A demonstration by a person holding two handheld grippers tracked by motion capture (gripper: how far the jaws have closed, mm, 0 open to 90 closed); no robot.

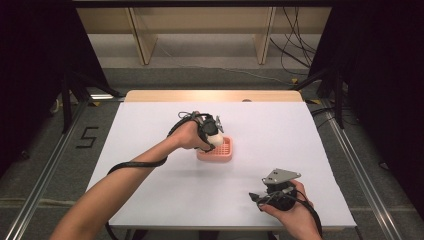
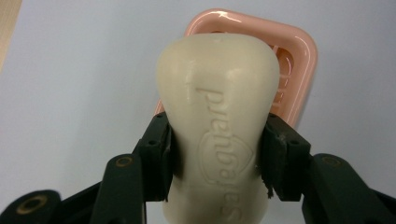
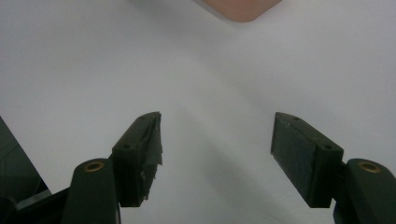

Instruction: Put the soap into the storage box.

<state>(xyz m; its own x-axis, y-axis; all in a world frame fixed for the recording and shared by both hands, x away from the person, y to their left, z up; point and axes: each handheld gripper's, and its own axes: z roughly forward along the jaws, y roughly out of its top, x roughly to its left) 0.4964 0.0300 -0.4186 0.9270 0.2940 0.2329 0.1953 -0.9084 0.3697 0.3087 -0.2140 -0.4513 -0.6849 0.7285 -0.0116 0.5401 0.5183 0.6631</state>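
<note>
My left gripper [image 2: 215, 154] is clamped on a cream bar of soap [image 2: 217, 116], its two black jaws pressing the bar's narrow sides; raised lettering and a shield-like emblem run along the face I see in the left gripper view. From the high view, that gripper [image 1: 214, 134] holds the soap [image 1: 214, 138] over the near-left part of a pink soap dish [image 1: 224, 151], which sits on the white bench [image 1: 150, 130] a little left of centre. In the left gripper view the dish [image 2: 303, 60] lies behind the bar, its glossy rim and a few slats showing past the soap's right edge; whether the bar touches the dish I cannot tell. My right gripper [image 3: 217, 154] is held with its jaws wide apart and nothing between them, with white bench [image 3: 93, 70] beneath and a pink corner of the dish [image 3: 240, 9] at the top edge of its view. In the high view that gripper [image 1: 257, 197] sits near the front right of the bench, well apart from the dish, a grey three-cornered plate on top.
</note>
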